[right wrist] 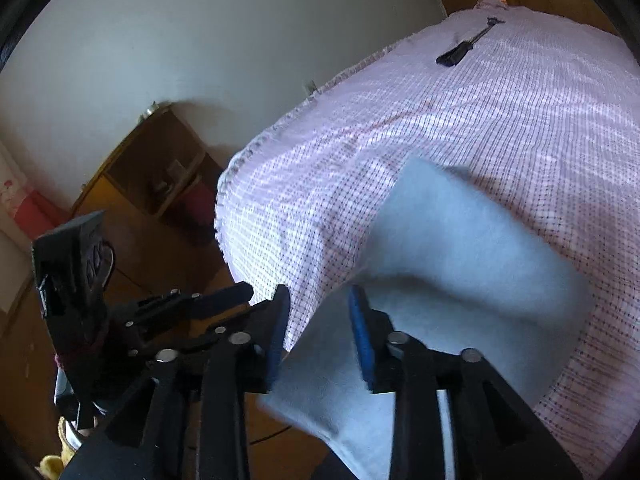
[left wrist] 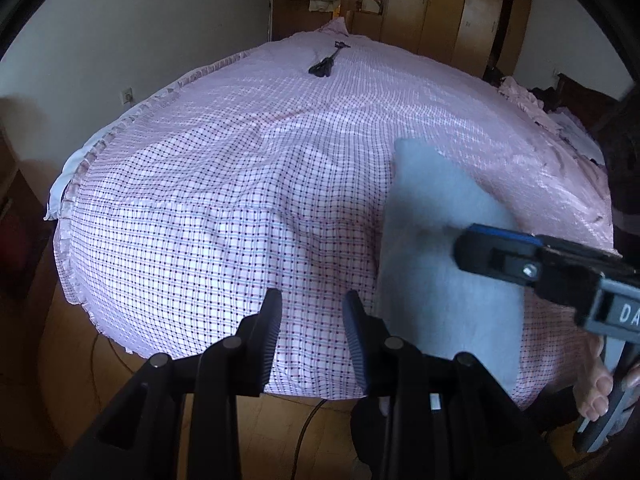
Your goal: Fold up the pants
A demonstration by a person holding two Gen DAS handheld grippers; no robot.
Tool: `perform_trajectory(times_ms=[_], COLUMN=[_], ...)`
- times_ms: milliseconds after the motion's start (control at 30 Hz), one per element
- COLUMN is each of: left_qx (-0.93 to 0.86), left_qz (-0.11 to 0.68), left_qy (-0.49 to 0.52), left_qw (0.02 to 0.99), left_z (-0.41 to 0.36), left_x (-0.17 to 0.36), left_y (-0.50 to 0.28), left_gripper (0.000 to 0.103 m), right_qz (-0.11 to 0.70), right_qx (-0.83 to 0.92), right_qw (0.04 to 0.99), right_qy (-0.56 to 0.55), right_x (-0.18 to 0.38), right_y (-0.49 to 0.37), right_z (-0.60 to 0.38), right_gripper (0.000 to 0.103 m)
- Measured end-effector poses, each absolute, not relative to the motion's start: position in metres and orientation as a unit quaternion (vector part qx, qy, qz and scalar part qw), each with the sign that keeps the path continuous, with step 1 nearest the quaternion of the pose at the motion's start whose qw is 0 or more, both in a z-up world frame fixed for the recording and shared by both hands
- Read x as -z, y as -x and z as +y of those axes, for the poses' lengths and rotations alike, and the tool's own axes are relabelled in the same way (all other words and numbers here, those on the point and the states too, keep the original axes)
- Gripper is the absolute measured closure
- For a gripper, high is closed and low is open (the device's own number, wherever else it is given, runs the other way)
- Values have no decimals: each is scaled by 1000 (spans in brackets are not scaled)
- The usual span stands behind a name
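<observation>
- The pants (left wrist: 444,248), a light grey-blue folded piece, are seen lying on the checked pink bedspread (left wrist: 224,200) near the bed's near corner, with one end hanging over the near edge in the right wrist view (right wrist: 460,240).
- The left gripper (left wrist: 314,340) is held with its fingers spread and nothing between them; the pants lie just to its right, apart from its fingers.
- The right gripper (right wrist: 320,320) is also held spread; the pants are seen just ahead of it and beneath its right finger, but whether cloth is touched cannot be told through the blur.
- In the left wrist view the right gripper (left wrist: 496,252) is seen reaching in from the right above the pants.
- The ruffled edge (left wrist: 76,184) of the bedspread is seen along the left side, with wooden floor (left wrist: 72,344) below it.
- A wide stretch of bare bedspread lies to the left of and beyond the pants.
- A black tool (left wrist: 326,65) lies far off near the bed's far end, well apart from the pants.
- A wooden shelf unit (right wrist: 152,168) stands against the wall beside the bed.
</observation>
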State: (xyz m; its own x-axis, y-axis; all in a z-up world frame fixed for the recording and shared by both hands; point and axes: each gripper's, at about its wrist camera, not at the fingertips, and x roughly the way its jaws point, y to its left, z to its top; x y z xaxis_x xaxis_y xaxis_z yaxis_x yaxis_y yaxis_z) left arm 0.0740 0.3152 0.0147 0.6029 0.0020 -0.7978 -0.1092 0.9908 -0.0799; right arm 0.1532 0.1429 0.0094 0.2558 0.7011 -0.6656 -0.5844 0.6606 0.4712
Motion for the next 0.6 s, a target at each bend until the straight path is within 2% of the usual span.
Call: perform_trajectory(times_ms=[133,200,267,433,600], left_qx=[-12,7,31,75,76], left_qz=[438,441,449,468,497], left_qy=[71,76,82,69,58], left_qw=[896,894,889,878,863], left_z=[314,308,299,276,265], left_x=[-22,-24,-22,-11,11], left_y=[-75,-78,-84,-99,-121], left_gripper=[58,56,54,48,47], right_qz=[451,450,453,472,510], right_qx=[-388,-372,-348,-302,-279], right_qw=[802,811,820,828,811], right_qy=[-49,-42,-33,-30,-61], right_x=[-14,-13,-8,7,39], right_y=[-149,-146,-142,-139,-148], right_z=[124,110,94,67,52], right_gripper=[62,55,53,52,51])
